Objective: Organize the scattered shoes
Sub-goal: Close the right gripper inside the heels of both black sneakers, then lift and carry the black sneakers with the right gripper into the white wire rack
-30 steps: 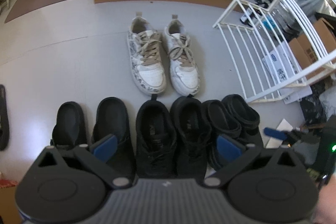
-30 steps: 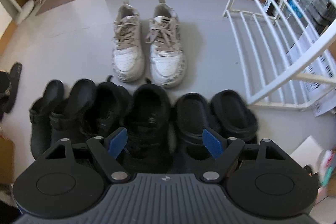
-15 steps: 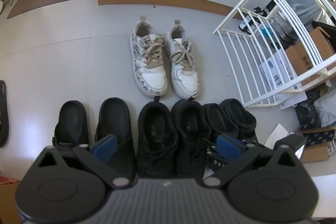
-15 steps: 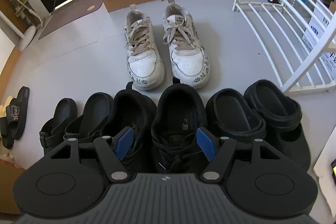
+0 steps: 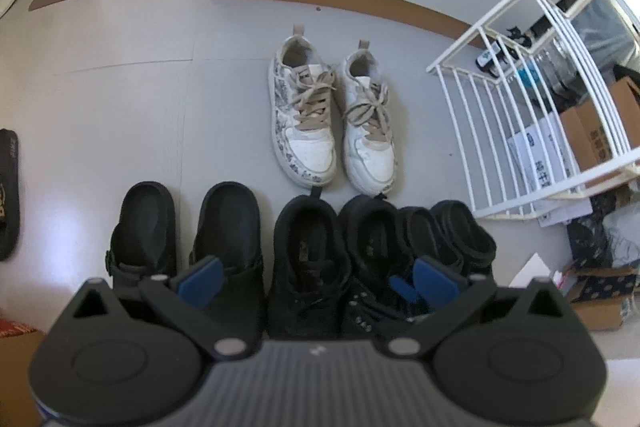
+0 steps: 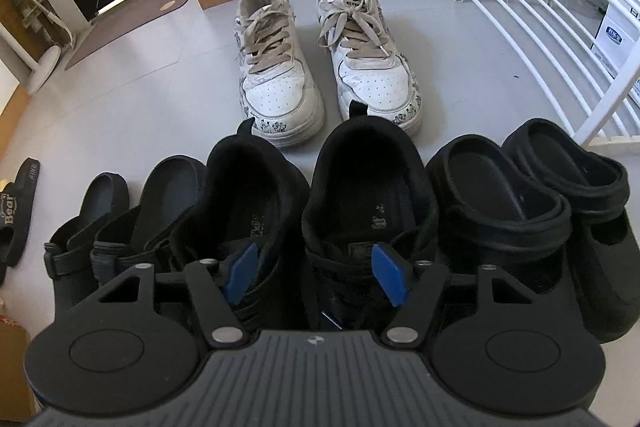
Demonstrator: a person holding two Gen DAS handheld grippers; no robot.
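two black lace-up sneakers (image 6: pixel 308 211) sit just behind white patterned sneakers (image 6: pixel 328 67). right gripper (image 6: pixel 316 273) closing, one pad inside each collar, not yet pinching. squeeze both inner walls evenly. left gripper (image 5: pixel 316 277) spread, empty.

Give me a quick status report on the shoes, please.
Right gripper closing, straddling the inner walls of the black sneakers, no grip yet. Left gripper open above the row. White sneakers paired beyond. Nothing blocking.

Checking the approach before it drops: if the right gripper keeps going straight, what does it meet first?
Probably the black sneakers: the right gripper, jaws closing, straddles their adjoining inner walls. Contact isn't clear.
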